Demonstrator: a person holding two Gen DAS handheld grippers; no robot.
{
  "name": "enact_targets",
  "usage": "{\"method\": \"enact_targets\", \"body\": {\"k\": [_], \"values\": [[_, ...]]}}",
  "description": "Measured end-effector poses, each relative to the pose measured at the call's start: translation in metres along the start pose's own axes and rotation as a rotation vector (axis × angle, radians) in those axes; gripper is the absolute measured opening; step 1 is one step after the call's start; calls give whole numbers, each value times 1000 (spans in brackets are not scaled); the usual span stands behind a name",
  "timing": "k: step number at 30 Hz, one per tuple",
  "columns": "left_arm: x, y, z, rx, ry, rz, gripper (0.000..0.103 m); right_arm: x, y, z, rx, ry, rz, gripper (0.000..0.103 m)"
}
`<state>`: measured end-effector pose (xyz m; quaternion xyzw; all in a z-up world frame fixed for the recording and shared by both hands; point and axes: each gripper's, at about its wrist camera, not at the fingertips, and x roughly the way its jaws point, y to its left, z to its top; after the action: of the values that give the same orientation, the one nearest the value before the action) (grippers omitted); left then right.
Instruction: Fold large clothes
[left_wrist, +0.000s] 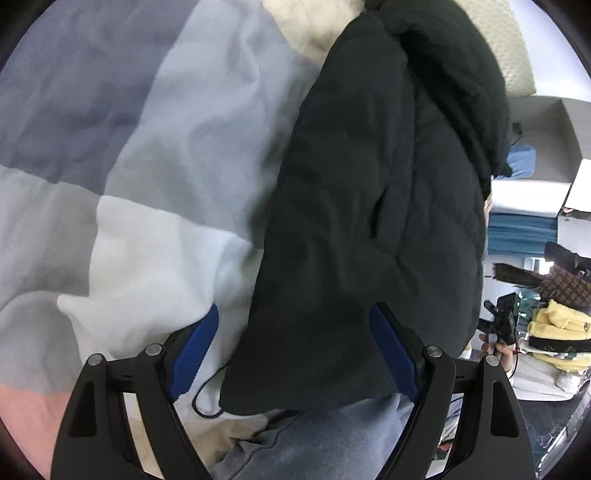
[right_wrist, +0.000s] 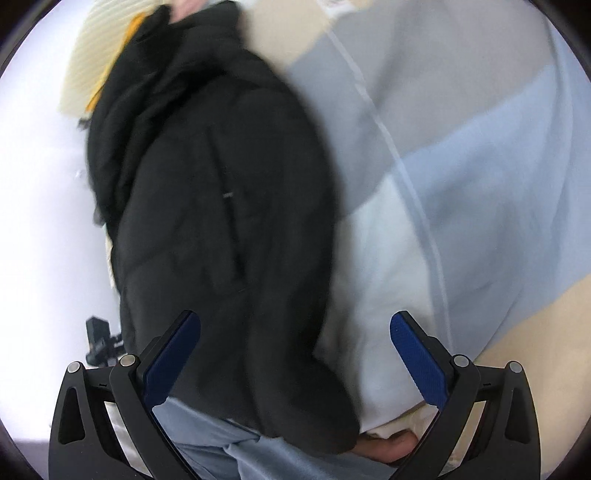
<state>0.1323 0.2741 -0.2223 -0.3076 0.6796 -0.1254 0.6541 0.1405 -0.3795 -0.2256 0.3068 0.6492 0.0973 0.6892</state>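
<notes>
Black padded jacket (left_wrist: 369, 206), bunched lengthwise, lying on blue-grey patchwork bedding (left_wrist: 147, 184)

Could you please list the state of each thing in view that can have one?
Black jacket: lying lengthwise on the bedding, bunched, not yet folded flat, held by neither gripper.
Patchwork quilt: spread out, wrinkled.
Left gripper: open, above the jacket's near end.
Right gripper: open, above the jacket's near end.
Thin black cord: loose on the quilt.

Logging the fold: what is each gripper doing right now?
Left gripper: open, holding nothing, above the black jacket.
Right gripper: open, holding nothing.
</notes>
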Motion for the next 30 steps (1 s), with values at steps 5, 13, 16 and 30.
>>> {"method": "enact_targets", "body": {"k": [5, 13, 16, 30], "values": [[-1, -18, 2, 80, -7, -66, 83, 15, -13, 5, 52, 54, 64, 103], [-3, -51, -5, 213, 7, -306, 83, 19, 25, -4, -113, 111, 194, 103], [2, -50, -3, 185, 23, -290, 83, 17, 38, -9, -188, 122, 255, 103], [34, -34, 15, -6, 116, -103, 83, 55, 42, 1, -154, 184, 156, 103]]}}
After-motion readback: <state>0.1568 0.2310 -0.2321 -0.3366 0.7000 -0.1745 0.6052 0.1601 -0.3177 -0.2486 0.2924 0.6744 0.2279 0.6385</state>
